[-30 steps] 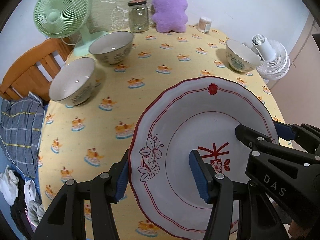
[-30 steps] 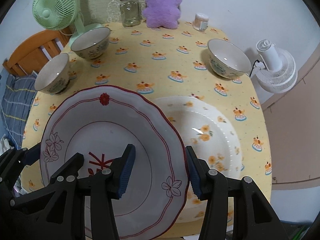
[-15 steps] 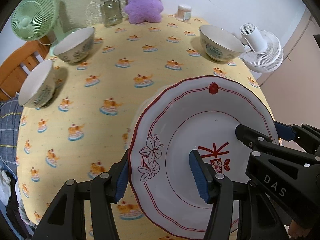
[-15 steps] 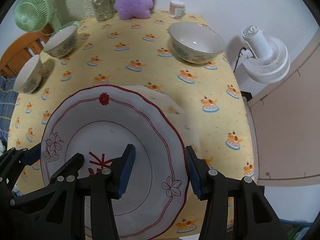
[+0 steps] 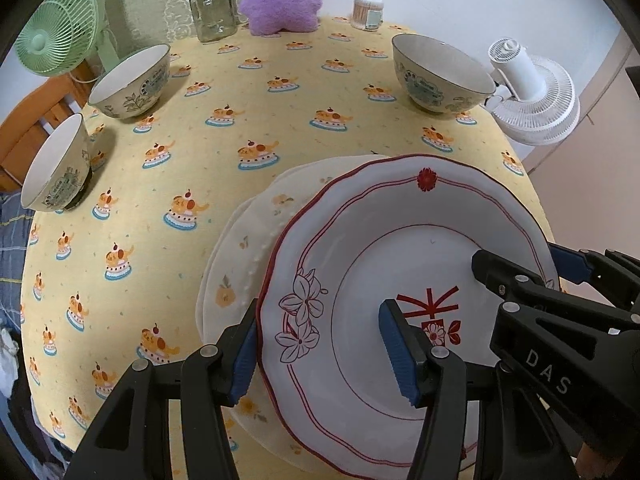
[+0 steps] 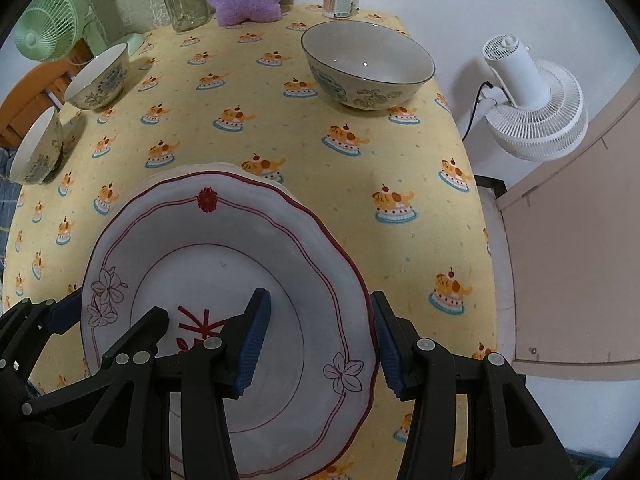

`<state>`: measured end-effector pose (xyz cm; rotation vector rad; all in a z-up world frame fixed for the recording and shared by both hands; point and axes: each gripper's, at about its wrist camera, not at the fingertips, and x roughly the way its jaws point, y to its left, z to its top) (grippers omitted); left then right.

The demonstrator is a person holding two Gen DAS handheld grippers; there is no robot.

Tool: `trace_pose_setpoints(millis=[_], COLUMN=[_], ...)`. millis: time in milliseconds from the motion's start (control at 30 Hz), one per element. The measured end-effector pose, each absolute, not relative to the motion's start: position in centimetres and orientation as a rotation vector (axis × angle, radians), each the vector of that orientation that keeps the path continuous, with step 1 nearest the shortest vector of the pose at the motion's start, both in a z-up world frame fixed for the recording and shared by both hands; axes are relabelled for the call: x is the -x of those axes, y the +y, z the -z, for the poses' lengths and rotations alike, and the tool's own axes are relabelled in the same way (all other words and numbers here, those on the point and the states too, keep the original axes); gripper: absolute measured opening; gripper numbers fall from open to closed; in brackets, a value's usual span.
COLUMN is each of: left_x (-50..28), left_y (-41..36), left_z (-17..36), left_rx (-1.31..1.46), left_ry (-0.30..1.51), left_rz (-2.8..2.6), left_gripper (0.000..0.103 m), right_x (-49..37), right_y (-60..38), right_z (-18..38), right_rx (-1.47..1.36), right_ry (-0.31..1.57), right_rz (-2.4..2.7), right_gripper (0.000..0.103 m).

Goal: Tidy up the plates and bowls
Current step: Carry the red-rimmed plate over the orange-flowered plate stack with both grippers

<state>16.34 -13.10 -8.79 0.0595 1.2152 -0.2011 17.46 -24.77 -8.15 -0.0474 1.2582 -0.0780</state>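
Red-rimmed plate (image 5: 404, 264) sits above the cream floral plate (image 5: 256, 240) on the yellow counter (image 5: 240, 120), its opposite edges between the jaws of left tool (image 5: 320, 348) and right tool (image 6: 320, 340).

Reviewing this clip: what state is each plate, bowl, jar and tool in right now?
Red-rimmed plate: held by both tools over the cream plate.
Cream plate: flat on the table, mostly covered.
Three bowls: upright, empty, unstacked.
Jar: upright, lid on.
Left tool: gripping the plate's rim.
Right tool: gripping the opposite rim.
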Motion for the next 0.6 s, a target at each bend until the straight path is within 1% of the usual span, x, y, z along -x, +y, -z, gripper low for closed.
trace_pose_setpoints(millis=[600], left_x=[-17.01], left_y=[-13.87], left_z=[9.13], left_rx=[-0.119], left_ry=[1.213], left_rz=[0.146], left_gripper=[0.06], right_x=[-18.47], right_y=[-25.28], right_z=[9.22], right_rx=[0.002], right_ry=[1.283], right_rz=[0.071], right_gripper=[0.055])
